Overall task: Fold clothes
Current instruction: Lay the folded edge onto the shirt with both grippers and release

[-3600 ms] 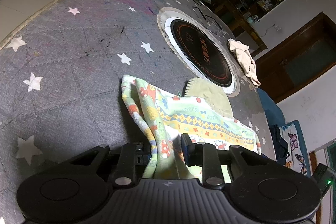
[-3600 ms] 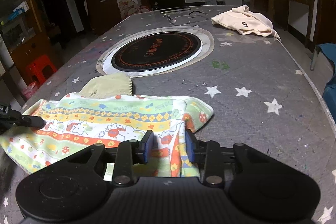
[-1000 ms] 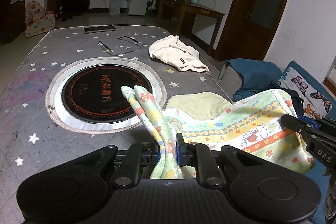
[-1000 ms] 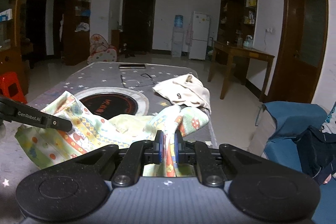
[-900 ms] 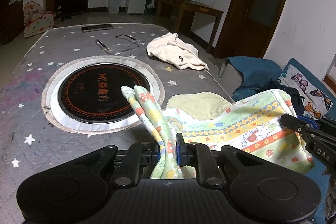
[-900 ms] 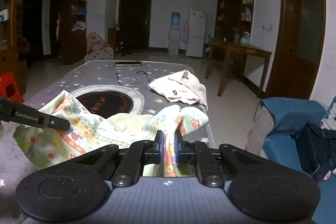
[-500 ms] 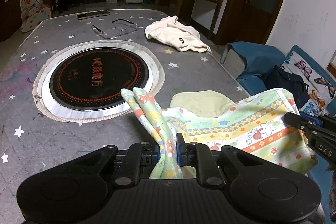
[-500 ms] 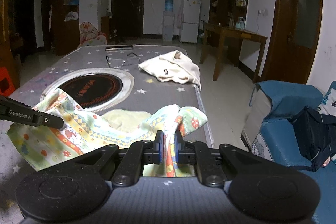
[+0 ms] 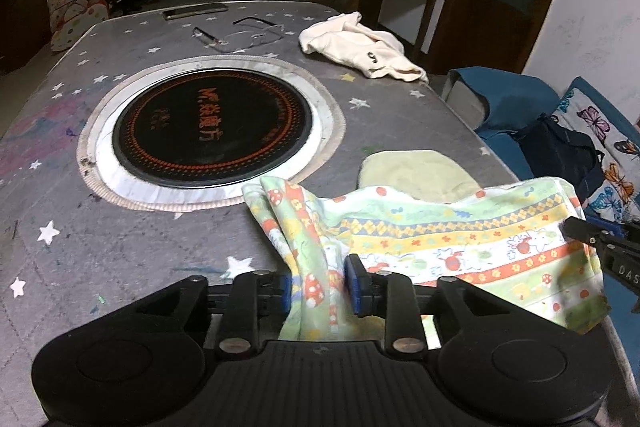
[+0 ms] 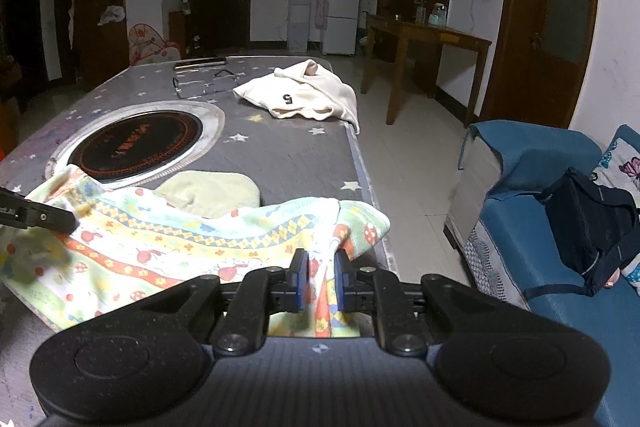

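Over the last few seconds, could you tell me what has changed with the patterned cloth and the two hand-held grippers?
Both grippers closed on the patterned cloth, lifted it off the table and carried it toward the table's near edge. Now the left hand-held gripper has opened, with the cloth loose between its fingers, and the right hand-held gripper has loosened too. The cream garment, pale green cloth and glasses stayed put.
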The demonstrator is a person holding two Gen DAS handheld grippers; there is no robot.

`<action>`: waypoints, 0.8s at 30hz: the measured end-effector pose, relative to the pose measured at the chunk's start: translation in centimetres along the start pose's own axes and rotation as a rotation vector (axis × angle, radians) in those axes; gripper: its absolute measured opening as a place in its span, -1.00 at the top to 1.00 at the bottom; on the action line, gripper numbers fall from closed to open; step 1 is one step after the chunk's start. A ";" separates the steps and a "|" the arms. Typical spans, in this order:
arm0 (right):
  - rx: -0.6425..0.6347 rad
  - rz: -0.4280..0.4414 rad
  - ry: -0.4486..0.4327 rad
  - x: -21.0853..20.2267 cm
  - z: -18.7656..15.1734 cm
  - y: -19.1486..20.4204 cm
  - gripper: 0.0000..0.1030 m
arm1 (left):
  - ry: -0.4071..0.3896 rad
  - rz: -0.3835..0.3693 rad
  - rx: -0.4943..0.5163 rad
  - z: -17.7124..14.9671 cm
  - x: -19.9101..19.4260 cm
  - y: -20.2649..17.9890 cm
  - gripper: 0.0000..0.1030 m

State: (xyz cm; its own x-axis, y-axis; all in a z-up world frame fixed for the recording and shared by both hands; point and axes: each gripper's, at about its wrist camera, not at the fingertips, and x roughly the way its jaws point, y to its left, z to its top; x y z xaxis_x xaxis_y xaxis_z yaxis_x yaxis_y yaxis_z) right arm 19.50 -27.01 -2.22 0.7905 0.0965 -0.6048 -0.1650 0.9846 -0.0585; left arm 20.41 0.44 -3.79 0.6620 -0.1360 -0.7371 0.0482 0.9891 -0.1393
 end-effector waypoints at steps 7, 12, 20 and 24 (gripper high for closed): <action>0.006 -0.013 -0.001 0.4 0.2 -0.1 0.65 | 0.005 0.050 -0.012 -0.3 0.0 1.9 0.23; 0.002 0.006 0.005 1.0 0.1 0.4 0.65 | 0.004 0.104 -0.031 -0.2 -0.1 3.5 0.25; -0.002 0.034 0.031 2.9 0.0 1.5 0.65 | -0.031 0.040 -0.027 1.0 -0.7 2.3 0.32; 0.004 0.035 0.047 4.1 -0.1 1.6 0.65 | -0.030 -0.010 0.000 1.7 0.2 0.3 0.37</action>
State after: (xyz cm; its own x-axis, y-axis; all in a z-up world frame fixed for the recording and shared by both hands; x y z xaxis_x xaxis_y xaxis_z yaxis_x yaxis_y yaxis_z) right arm 22.38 -25.09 -4.87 0.7558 0.1244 -0.6429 -0.1897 0.9813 -0.0332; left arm 21.80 0.78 -2.81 0.6838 -0.1443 -0.7153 0.0553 0.9877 -0.1464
